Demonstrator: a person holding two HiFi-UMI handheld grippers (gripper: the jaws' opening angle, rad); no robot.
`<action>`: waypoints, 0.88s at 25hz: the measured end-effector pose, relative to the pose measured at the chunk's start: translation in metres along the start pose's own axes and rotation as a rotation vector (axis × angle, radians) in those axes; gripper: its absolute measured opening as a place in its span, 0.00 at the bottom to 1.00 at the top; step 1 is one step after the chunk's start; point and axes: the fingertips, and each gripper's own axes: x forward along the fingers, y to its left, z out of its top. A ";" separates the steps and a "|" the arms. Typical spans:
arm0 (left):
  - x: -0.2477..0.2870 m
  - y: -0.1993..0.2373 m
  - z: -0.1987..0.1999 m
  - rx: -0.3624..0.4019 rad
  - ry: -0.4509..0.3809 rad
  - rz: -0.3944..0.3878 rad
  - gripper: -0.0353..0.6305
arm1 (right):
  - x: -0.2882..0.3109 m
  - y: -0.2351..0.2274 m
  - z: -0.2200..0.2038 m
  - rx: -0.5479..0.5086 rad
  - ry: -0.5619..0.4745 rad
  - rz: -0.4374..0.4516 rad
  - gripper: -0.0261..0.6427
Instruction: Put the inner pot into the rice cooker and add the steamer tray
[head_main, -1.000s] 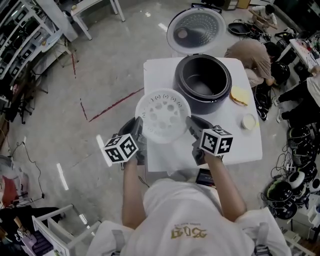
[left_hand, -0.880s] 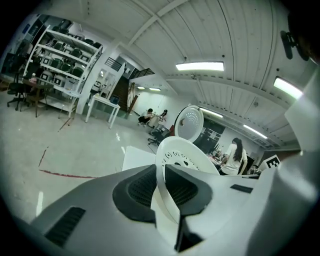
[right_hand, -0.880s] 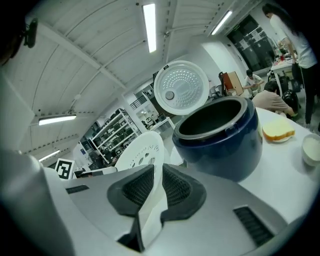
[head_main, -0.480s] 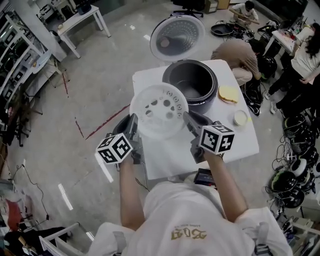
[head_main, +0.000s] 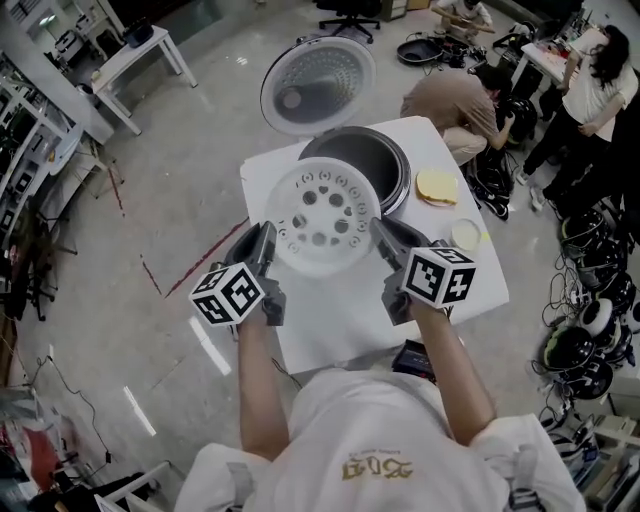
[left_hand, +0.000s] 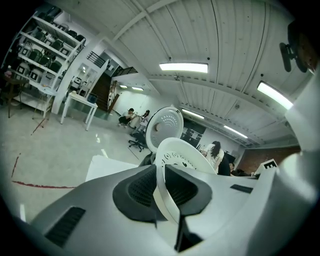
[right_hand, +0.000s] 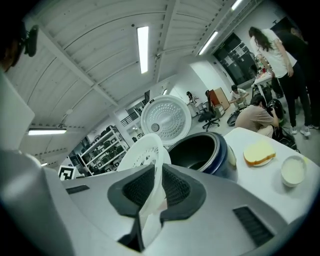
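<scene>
While the left gripper (head_main: 262, 243) clamps one steamer tray (head_main: 322, 215) rim and the right gripper (head_main: 386, 238) is closing its jaws on the other, the rice cooker (head_main: 392, 162) lies just beyond.

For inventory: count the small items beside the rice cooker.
2: a yellow sponge-like pad right of the black rice cooker, and a small round white dish nearer the edge of the white table. The white perforated steamer tray may hide others.

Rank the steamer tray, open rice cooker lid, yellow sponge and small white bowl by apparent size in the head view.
1. steamer tray and rice cooker lid: alike, and the tray is nearer the camera, so unranked
2. yellow sponge
3. small white bowl, slightly smaller
</scene>
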 end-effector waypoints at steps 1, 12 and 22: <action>0.005 -0.002 0.001 0.002 0.003 -0.006 0.15 | 0.001 -0.004 0.004 0.001 -0.008 -0.006 0.12; 0.071 -0.025 0.013 0.028 0.034 -0.043 0.16 | 0.013 -0.052 0.046 0.025 -0.036 -0.035 0.12; 0.115 -0.021 0.009 -0.001 0.065 -0.025 0.16 | 0.036 -0.085 0.067 0.047 -0.012 -0.035 0.11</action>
